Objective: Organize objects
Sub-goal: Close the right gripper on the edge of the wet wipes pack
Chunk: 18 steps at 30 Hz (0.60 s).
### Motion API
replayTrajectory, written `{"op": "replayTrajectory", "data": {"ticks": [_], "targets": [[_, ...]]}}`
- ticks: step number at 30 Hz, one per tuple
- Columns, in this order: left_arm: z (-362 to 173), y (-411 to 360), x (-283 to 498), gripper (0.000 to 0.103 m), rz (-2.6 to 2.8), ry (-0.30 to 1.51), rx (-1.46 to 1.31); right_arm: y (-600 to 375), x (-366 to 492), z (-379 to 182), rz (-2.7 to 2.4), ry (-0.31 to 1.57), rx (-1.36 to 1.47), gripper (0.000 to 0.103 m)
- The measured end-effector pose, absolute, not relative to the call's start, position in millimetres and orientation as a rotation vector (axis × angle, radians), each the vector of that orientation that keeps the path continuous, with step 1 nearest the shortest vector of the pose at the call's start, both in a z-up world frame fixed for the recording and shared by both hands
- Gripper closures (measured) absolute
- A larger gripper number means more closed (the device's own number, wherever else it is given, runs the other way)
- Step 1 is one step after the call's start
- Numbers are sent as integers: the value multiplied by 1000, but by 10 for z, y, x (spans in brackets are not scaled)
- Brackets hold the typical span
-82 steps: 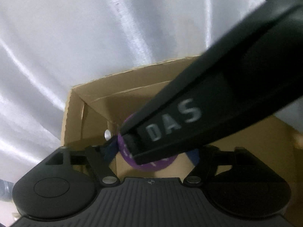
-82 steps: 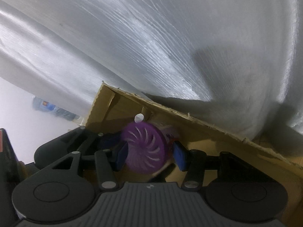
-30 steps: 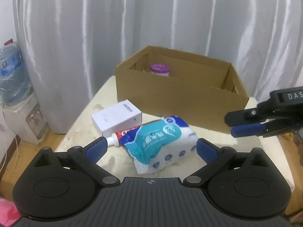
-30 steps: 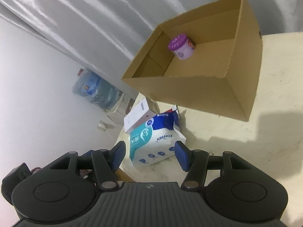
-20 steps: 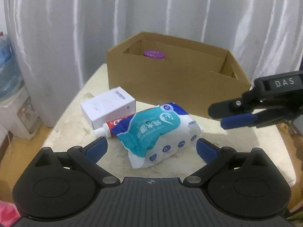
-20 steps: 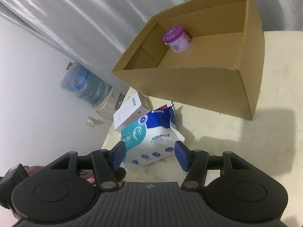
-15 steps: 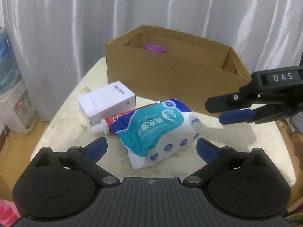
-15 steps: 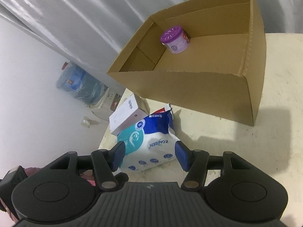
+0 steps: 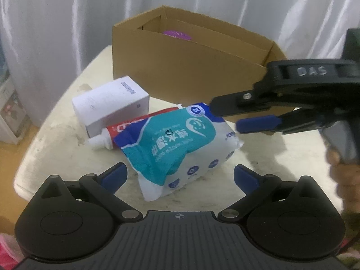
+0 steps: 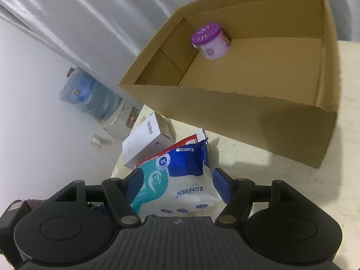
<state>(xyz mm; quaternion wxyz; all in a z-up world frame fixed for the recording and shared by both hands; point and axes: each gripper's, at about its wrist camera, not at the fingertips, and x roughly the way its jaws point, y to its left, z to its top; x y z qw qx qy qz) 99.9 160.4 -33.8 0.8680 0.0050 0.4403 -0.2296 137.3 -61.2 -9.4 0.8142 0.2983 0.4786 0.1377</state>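
A soft pack of wet wipes [image 9: 180, 144], teal, blue and white, lies on the pale tabletop [image 9: 56, 148] in front of an open cardboard box [image 9: 193, 67]. The pack rests partly over a red-and-white tube [image 9: 119, 130] whose white cap points away from the box, and the tube sits against a white carton [image 9: 110, 108] on the table's near-left side. Inside the box, a purple-lidded round container [image 10: 210, 41] stands upright near the far corner; the rest of the box floor is bare cardboard.

The right gripper [image 10: 177, 186] reaches over the wipes with its blue-padded jaws apart, having just been widening; the pack shows between the pads, but they do not press on it. In the left wrist view the same tool enters from the right, its fingers above the box end of the pack, a hand [image 9: 342, 168] on its handle. The left gripper [image 9: 180, 175] hangs above the near end of the pack, jaws spread wide and holding nothing.

White curtains [image 9: 67, 22] hang behind the table, and a blue water jug [image 10: 90, 94] stands by the wall.
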Motion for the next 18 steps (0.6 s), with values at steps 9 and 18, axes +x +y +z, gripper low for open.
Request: {"op": "replayTrajectory", "data": {"ticks": [9, 18], "targets": [[-342, 1576, 1040, 1, -492, 932, -25, -532, 1458, -160, 337, 1040, 627, 32], [-292, 1476, 980, 1, -514, 905, 1, -487, 1409, -111, 355, 1057, 603, 31]]}}
